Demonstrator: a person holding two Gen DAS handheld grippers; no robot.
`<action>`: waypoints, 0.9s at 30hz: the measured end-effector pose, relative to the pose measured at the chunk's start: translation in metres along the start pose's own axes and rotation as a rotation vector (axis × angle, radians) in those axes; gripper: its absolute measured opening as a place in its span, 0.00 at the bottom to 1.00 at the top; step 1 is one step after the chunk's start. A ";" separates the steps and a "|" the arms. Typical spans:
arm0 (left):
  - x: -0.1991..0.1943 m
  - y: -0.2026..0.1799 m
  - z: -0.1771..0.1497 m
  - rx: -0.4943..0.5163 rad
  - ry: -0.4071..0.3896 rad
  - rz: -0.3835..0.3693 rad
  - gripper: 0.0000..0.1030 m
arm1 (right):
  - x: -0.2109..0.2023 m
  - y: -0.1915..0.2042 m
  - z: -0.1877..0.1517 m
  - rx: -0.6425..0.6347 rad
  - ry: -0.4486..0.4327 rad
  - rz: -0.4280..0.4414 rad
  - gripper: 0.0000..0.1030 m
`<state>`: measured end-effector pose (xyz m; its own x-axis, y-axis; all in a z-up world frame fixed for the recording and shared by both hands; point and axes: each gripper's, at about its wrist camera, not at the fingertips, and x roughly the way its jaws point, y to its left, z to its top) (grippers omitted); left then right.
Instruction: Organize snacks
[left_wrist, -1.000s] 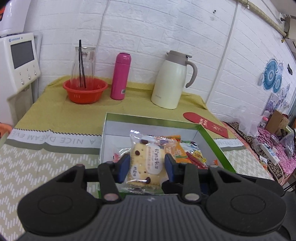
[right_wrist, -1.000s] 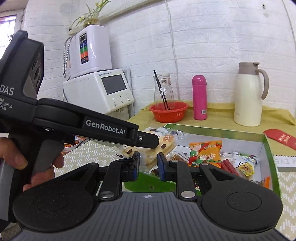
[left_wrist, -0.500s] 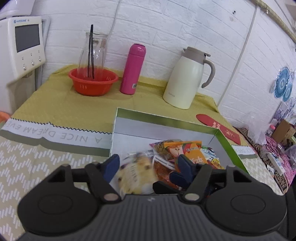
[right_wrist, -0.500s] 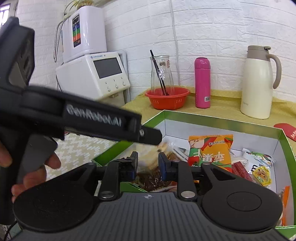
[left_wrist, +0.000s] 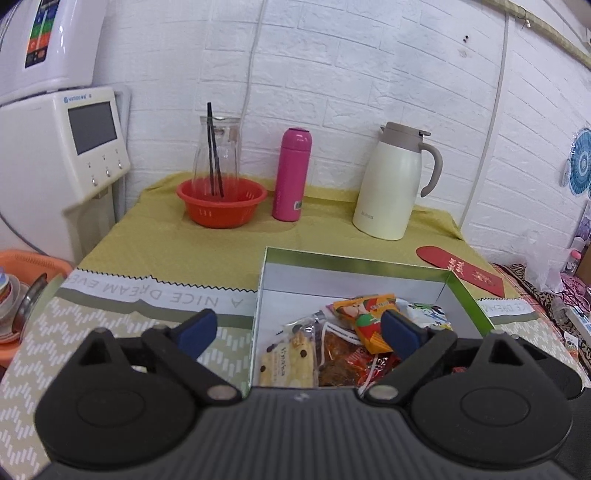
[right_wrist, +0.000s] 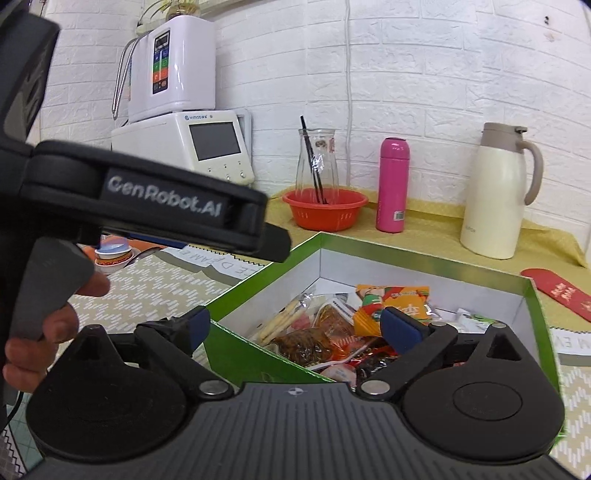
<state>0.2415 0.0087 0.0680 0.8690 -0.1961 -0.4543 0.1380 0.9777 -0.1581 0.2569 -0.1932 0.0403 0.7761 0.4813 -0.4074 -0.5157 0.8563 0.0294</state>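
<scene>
A green box (left_wrist: 354, 260) with a white inside holds several snack packs. A yellow cookie pack with dark chips (left_wrist: 288, 363) lies at the box's near left, beside a brown snack pack (left_wrist: 338, 350) and an orange pack (left_wrist: 369, 317). My left gripper (left_wrist: 298, 332) hovers over the box's near edge. Its jaws are opening wide and nothing is pressed between them. My right gripper (right_wrist: 299, 326) stands over the box's (right_wrist: 406, 254) near corner, jaws also opening and touching no snack. The cookie pack (right_wrist: 282, 319) lies below it. The left gripper's body (right_wrist: 166, 203) and a hand (right_wrist: 55, 332) show at the left.
At the back of the yellow cloth stand a red basket (left_wrist: 221, 203) with a glass carafe (left_wrist: 218, 147), a pink bottle (left_wrist: 291, 175) and a cream jug (left_wrist: 393, 184). A red envelope (left_wrist: 461, 269) lies right of the box. A white appliance (left_wrist: 62, 147) stands at the left.
Both grippers were shut on the cookie pack, held above the box. Both have opened wide, and the pack has dropped into the box's near left part.
</scene>
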 end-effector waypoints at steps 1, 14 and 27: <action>-0.006 -0.002 0.000 0.005 -0.006 -0.003 0.91 | -0.005 0.001 0.001 -0.006 -0.003 -0.009 1.00; -0.089 -0.039 -0.033 0.109 -0.054 0.082 0.91 | -0.100 -0.011 -0.009 0.042 0.048 -0.159 1.00; -0.111 -0.048 -0.084 0.095 0.020 0.115 0.91 | -0.151 -0.010 -0.045 0.061 0.067 -0.293 1.00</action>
<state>0.0985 -0.0232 0.0520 0.8723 -0.0828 -0.4820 0.0829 0.9963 -0.0211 0.1283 -0.2829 0.0604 0.8616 0.2005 -0.4663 -0.2492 0.9674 -0.0445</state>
